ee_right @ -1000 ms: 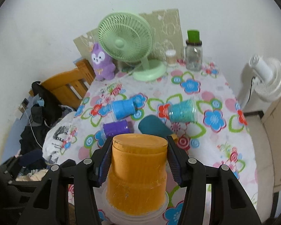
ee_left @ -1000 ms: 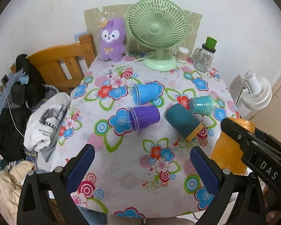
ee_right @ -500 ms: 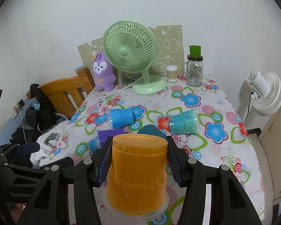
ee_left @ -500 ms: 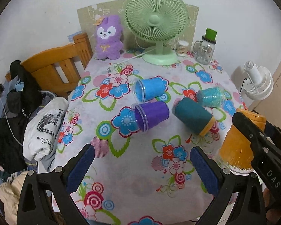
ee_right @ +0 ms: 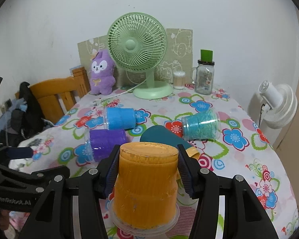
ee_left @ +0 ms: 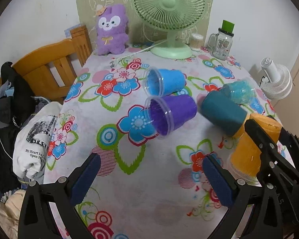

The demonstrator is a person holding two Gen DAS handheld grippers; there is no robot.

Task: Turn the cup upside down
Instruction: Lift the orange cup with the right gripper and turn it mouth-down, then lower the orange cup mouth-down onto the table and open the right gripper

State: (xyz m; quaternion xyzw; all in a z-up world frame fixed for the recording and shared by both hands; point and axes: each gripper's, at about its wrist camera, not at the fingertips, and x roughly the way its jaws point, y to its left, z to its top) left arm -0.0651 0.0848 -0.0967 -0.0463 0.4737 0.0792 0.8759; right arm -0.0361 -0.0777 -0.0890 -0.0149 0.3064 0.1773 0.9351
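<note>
Already the orange cup [ee_right: 147, 183] was held inverted, rim down near the table's [ee_right: 239, 123] front edge, by the right gripper [ee_right: 147, 171]; release remained, while the left gripper [ee_left: 149, 177] was kept wide and empty.

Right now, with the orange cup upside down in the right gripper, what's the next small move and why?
Probably open the right gripper and back it off. The orange cup already stands base up, its rim seemingly on the table, so nothing seems left but to release it. The left gripper is open and empty, facing the purple cup, which lies on its side.
</note>
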